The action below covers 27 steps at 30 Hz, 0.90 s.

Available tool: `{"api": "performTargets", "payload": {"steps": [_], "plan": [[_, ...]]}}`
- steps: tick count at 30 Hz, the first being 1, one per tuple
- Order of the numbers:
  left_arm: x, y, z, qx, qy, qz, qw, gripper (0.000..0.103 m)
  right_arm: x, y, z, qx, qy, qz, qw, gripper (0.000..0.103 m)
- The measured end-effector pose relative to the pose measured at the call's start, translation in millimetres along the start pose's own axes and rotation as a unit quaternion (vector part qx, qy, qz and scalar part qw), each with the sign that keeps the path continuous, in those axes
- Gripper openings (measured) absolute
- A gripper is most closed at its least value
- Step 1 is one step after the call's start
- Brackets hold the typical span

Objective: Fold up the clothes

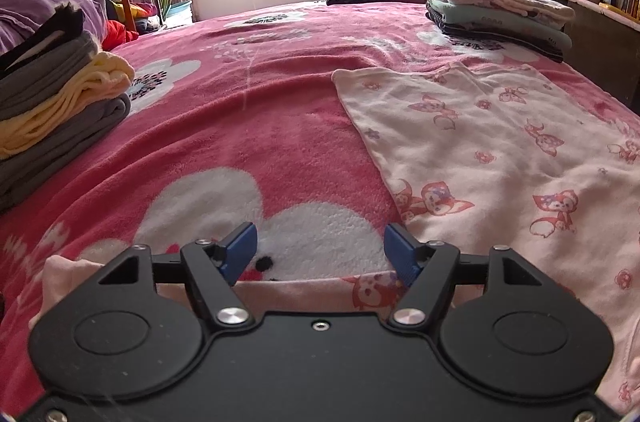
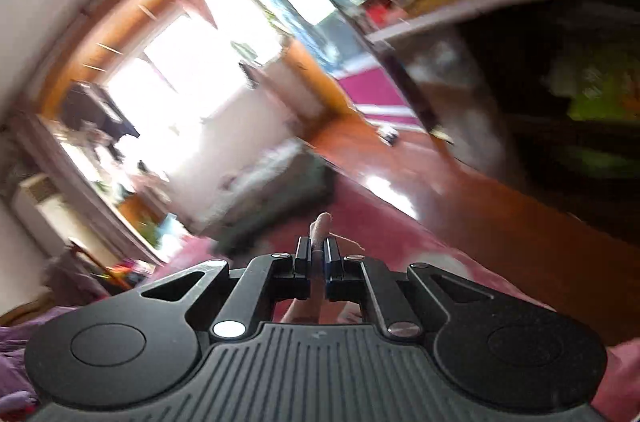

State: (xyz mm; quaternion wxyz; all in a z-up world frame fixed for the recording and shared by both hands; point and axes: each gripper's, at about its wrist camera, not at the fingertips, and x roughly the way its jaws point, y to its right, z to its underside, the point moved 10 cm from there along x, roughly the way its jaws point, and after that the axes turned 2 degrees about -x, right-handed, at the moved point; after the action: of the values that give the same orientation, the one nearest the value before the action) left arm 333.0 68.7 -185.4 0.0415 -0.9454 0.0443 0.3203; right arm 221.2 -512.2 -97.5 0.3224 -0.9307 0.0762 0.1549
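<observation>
Pinching a thin fold of pale pink fabric (image 2: 319,234) between nearly closed jaws, our right gripper (image 2: 319,256) is tilted hard, and its view is smeared by motion, so we cannot tell how much cloth lies between the pads. Our left gripper (image 1: 320,248) sits low with its blue-padded fingers (image 1: 240,248) spread wide and nothing between them; a pink hem with the same fox print runs just under and ahead of it.

Ahead and to the right of that tool lies the pale pink garment printed with little red foxes (image 1: 492,150), spread mostly flat on the fleecy pink floral blanket (image 1: 248,126).

We judge the main risk to be the right grip: a narrow bite on soft cloth could slip during a fast swing, dropping the edge askew. With the left tool holding nothing, the garment could also drag across the blanket and bunch.

Further out, a folded grey and yellow stack (image 1: 60,110) sits to the left and a folded pastel stack (image 1: 500,10) far ahead right; a wide sweep could topple either.
</observation>
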Motion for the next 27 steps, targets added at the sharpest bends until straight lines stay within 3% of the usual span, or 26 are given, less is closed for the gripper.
{"api": "performTargets", "payload": {"steps": [1, 5, 8, 10, 12, 17, 18, 19, 20, 23, 27], "plan": [[0.2, 0.4, 0.3, 0.002, 0.000, 0.000, 1.0000, 0.069, 8.9, 11.8, 8.0, -0.005, -0.005, 0.009, 1.000, 0.010], [1.9, 1.9, 1.7, 0.007, -0.003, -0.001, 1.0000, 0.069, 52.4, 66.4, 53.6, 0.039, -0.098, 0.061, 0.993, 0.023], [3.9, 1.6, 1.8, 0.009, -0.003, -0.001, 1.0000, 0.070, 58.6, 71.5, 54.7, 0.041, -0.111, 0.055, 0.991, 0.041], [5.7, 2.0, 1.7, 0.009, -0.004, -0.001, 0.9999, 0.070, 62.8, 74.8, 55.5, 0.043, -0.119, 0.051, 0.991, 0.058], [8.3, 2.7, 1.2, 0.010, -0.004, -0.002, 0.9999, 0.071, 66.9, 78.2, 56.2, 0.044, -0.127, 0.047, 0.990, 0.060], [11.0, 5.4, 1.2, 0.012, -0.004, -0.003, 0.9999, 0.073, 77.1, 86.7, 58.0, 0.048, -0.146, 0.036, 0.987, 0.056], [11.2, 5.3, 1.2, 0.011, -0.004, -0.003, 0.9999, 0.073, 77.1, 85.8, 58.7, 0.040, -0.148, 0.035, 0.988, 0.045], [11.3, 5.2, 1.2, 0.011, -0.004, -0.003, 0.9999, 0.073, 75.7, 82.7, 59.9, 0.035, -0.152, 0.027, 0.987, 0.022], [11.3, 5.1, 1.3, 0.010, -0.004, -0.002, 0.9999, 0.073, 73.9, 76.1, 59.4, 0.022, -0.151, 0.020, 0.988, 0.012], [11.0, 3.9, 1.3, 0.010, -0.004, -0.002, 0.9999, 0.073, 69.6, 50.2, 53.5, -0.037, -0.138, 0.000, 0.990, 0.008], [11.1, 3.1, 1.0, 0.009, -0.005, -0.001, 0.9999, 0.073, 54.9, 1.1, 18.9, -0.104, -0.053, -0.060, 0.991, 0.007]]}}
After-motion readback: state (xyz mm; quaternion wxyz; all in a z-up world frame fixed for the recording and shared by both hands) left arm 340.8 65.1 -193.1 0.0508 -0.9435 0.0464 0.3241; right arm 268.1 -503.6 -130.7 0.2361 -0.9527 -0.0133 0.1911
